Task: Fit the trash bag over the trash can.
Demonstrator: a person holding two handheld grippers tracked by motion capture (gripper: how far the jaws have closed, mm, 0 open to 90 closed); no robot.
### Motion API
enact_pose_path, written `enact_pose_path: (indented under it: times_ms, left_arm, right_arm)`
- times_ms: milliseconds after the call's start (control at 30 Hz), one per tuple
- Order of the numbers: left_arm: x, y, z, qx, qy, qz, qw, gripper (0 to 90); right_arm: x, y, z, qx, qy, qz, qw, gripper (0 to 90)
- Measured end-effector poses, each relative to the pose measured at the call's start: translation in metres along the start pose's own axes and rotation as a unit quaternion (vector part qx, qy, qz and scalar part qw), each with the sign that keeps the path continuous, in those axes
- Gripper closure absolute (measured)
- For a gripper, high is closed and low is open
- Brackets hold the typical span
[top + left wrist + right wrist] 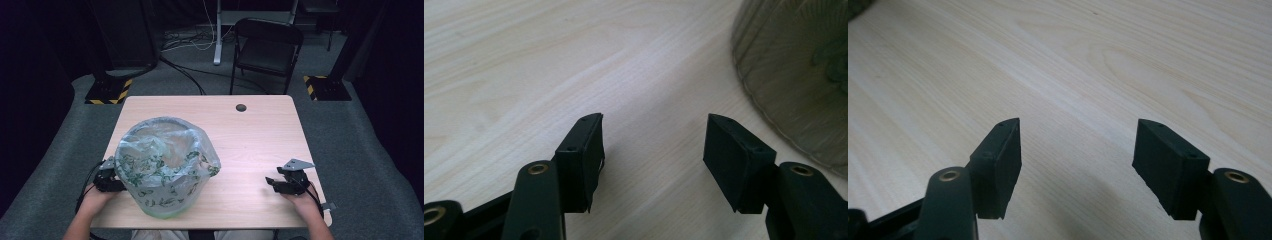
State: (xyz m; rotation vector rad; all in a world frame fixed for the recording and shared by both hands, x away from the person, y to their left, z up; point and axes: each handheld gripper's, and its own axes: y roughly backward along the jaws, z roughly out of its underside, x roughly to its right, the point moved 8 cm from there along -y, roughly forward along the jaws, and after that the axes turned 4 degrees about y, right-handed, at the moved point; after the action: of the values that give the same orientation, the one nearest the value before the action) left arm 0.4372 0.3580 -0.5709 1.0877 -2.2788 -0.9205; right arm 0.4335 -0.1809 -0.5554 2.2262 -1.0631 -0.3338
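**Lined bin stood between two spread grippers**

A round waste bin (162, 170) sat at the near-left part of the wooden table (250, 145), roughly seven o'clock from the table's centre. It was dressed in a thin, translucent plastic liner (150, 172) printed with green leafy sprigs — the film crinkled and glossy, folded out over the rim and bunched into a loose flap at the bin's three o'clock side. The bin tapered slightly toward its base, and its open mouth showed a pale, hazy interior.

The left gripper (106, 181) lay low at the bin's nine o'clock, just beside the wall. In the left gripper view its two matte black jaws stood spread wide with bare tabletop between them, pinching nothing; the bin's ribbed, grey-green side (794, 75) curved in at the upper right of that view.

The right gripper (280, 184) rested well apart from the bin, at about three o'clock from it, near the table's right edge, with its grey three-cornered plate (297, 163) on top. Its blocky, square-faced jaws were likewise parted and held nothing — under them only pale laminate with a fine, streaky wood grain.

A small dark round grommet (241, 107) marked the table's far edge at twelve o'clock. Beyond it stood a black folding chair (267, 47) on grey carpet.
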Motion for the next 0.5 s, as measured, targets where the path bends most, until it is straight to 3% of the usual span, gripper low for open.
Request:
enact_pose_path:
  times_ms: [100, 300, 500]
  left_arm:
    - [0.001, -0.004, 0.0, -0.008, -0.001, 0.004, 1.0, 40.7]
    - [0.002, -0.009, -0.004, -0.001, -0.007, 0.008, 0.9999, 40.1]
    - [0.001, -0.015, -0.008, 0.01, -0.02, 0.003, 0.9998, 37.0]
  right_arm:
    - [0.002, 0.0, 0.005, -0.007, 0.001, 0.005, 1.0, 35.0]
    - [0.006, 0.002, 0.012, -0.007, -0.01, 0.005, 0.9999, 34.4]
    - [0.015, 0.008, 0.018, 0.006, -0.045, 0.018, 0.9988, 33.6]
